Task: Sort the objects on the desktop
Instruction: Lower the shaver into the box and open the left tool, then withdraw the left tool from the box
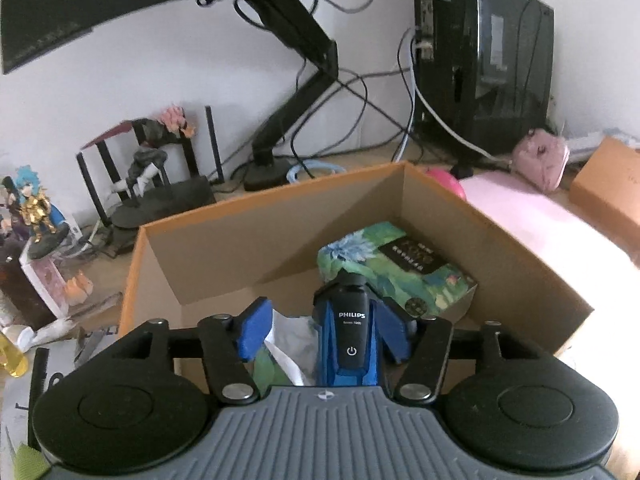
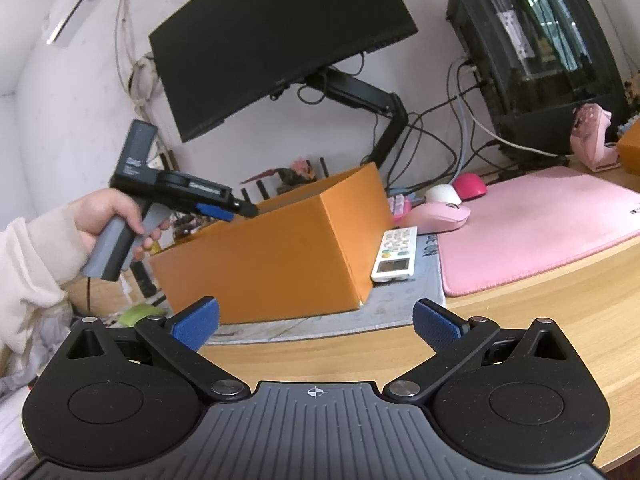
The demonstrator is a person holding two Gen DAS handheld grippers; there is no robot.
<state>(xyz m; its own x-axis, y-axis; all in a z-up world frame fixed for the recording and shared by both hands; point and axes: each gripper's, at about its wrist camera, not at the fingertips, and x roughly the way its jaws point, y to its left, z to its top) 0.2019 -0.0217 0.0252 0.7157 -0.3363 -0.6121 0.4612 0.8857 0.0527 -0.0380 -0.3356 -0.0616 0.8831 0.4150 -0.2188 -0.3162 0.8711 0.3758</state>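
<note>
My left gripper [image 1: 326,330] is open over the orange cardboard box [image 1: 280,216]. A black and blue Philips shaver [image 1: 350,336] lies between its fingers, close to the right pad and apart from the left one. A green floral packet [image 1: 400,268] and crumpled white paper [image 1: 290,340] lie in the box. My right gripper [image 2: 316,326] is open and empty above the wooden desk [image 2: 540,320], in front of the box [image 2: 280,252]. The left gripper also shows in the right wrist view [image 2: 240,210], held over the box's rim.
A white remote [image 2: 396,254] lies right of the box. Pink mat [image 2: 540,224], pink, white and magenta mice [image 2: 440,212], pink controller [image 2: 592,136]. Monitor on an arm [image 2: 280,40], PC case [image 2: 540,48], cables behind. Figurines [image 1: 36,212] and clutter stand left of the box.
</note>
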